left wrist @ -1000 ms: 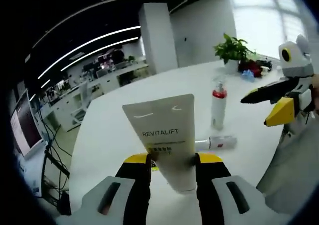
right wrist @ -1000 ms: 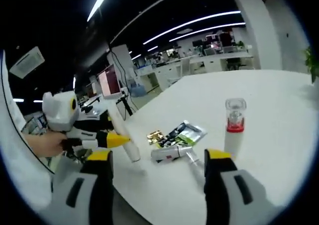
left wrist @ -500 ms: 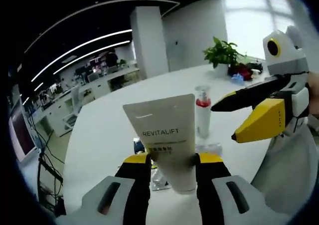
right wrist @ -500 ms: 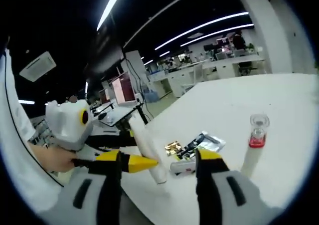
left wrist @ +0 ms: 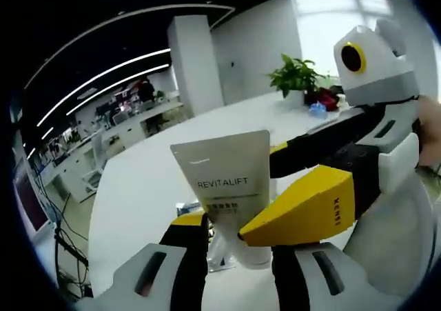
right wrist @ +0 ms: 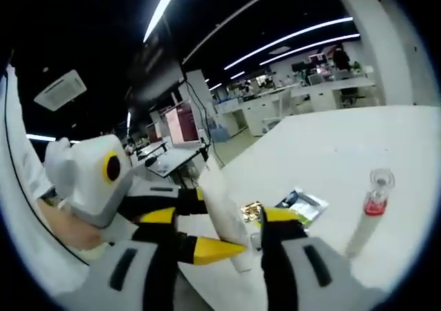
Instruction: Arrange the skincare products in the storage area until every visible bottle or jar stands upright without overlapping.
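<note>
Left gripper (left wrist: 238, 232) is clamped on the white REVITALIFT tube (left wrist: 227, 187) — tube stands cap-down between the jaws, label facing the camera, over the white table (left wrist: 138, 187). Right gripper (left wrist: 303, 211) comes in from the right, its yellow jaw tip just beside the tube's lower end. In the right gripper view the right gripper (right wrist: 217, 245) has its jaws spread, tube (right wrist: 224, 214) between them — contact unclear. Pump bottle with red collar (right wrist: 371, 211) stands upright to the right on the table (right wrist: 358, 145); sachets (right wrist: 300, 204) lie flat beyond the tube. Potted plant (left wrist: 296, 76) far right.
</note>
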The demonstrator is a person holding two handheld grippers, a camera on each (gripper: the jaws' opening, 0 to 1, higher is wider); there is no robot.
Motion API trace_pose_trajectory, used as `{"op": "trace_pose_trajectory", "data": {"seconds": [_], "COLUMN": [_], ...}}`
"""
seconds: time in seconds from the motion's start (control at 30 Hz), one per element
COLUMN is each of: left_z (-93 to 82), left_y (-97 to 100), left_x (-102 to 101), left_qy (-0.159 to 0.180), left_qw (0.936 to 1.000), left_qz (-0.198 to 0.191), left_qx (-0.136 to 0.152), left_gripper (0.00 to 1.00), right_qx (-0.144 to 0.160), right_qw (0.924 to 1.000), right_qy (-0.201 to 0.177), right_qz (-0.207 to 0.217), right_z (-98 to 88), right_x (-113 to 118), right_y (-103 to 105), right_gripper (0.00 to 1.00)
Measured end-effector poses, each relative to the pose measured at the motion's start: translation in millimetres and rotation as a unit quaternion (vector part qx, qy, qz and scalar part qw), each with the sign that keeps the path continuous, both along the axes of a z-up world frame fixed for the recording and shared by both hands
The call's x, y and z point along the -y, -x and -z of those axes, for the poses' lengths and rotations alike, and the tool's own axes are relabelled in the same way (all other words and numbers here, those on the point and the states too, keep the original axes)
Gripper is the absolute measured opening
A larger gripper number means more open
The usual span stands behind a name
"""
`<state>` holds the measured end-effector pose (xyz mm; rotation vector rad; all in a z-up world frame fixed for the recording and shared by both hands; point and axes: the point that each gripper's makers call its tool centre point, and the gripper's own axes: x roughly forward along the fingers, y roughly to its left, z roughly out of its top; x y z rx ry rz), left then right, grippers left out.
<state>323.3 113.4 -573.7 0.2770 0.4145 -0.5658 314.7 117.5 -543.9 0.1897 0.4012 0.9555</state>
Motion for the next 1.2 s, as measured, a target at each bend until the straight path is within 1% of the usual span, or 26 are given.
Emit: {"op": "trace_pose_trajectory", "data": {"seconds": [0.07,0.2,0.33,0.43,0.63,0.73,0.77,0.8,0.87,1.0,1.03,1.07,1.1,1.2], "left_z": [-0.8,-1.6,-0.1,0.7,1.4,2.4,2.5,2.5,3.2,3.5,3.1,2.7,3.2,2.8], "left_y": [1.6,4.6,5.5,6.1,6.8,7.1,7.4,7.8,8.1,9.7,11.5,12.5,14.7,18.4], "left_x": [3,8,9,9,10,10,11,11,12,15,18,19,20,23], "left_qy": [0.0,-0.007,-0.011,-0.017,-0.021,-0.023,-0.024,-0.024,-0.021,-0.009,0.018,0.034,0.043,0.053], "left_qw": [1.0,0.9999,0.9998,0.9996,0.9995,0.9993,0.9993,0.9992,0.9992,0.999,0.9986,0.998,0.9968,0.9948], "left_qz": [0.004,0.013,0.019,0.021,0.025,0.028,0.029,0.031,0.035,0.044,0.047,0.048,0.06,0.08], "left_qx": [0.0,0.004,0.004,0.006,0.006,0.005,0.005,0.005,0.003,-0.005,-0.015,-0.022,-0.03,-0.033], "left_gripper": [0.32,0.32,0.32,0.32,0.32,0.32,0.32,0.32,0.32,0.33,0.32,0.32,0.32,0.32], "right_qx": [-0.004,-0.005,-0.01,-0.016,-0.018,-0.013,-0.014,-0.023,-0.017,-0.001,0.003,0.004,0.005,0.011], "right_qw": [1.0,0.9998,0.9994,0.999,0.9989,0.9987,0.9986,0.9987,0.9988,0.9983,0.9981,0.998,0.9977,0.9972], "right_qy": [0.004,0.018,0.031,0.039,0.043,0.05,0.051,0.045,0.046,0.058,0.061,0.063,0.066,0.065], "right_qz": [-0.003,-0.007,-0.012,-0.013,-0.006,0.001,0.002,0.003,0.005,0.001,-0.004,-0.008,-0.015,-0.035], "right_z": [0.5,2.1,6.5,9.9,11.7,12.6,12.9,13.6,13.7,14.0,14.3,14.6,15.3,13.9], "right_x": [-1,-2,-3,-2,1,5,6,6,7,9,11,12,14,17], "right_y": [-1,-1,0,1,-2,-4,-5,-4,-4,-2,-2,-1,1,7], "right_gripper": [0.38,0.36,0.28,0.24,0.19,0.15,0.14,0.14,0.13,0.13,0.12,0.12,0.12,0.12]}}
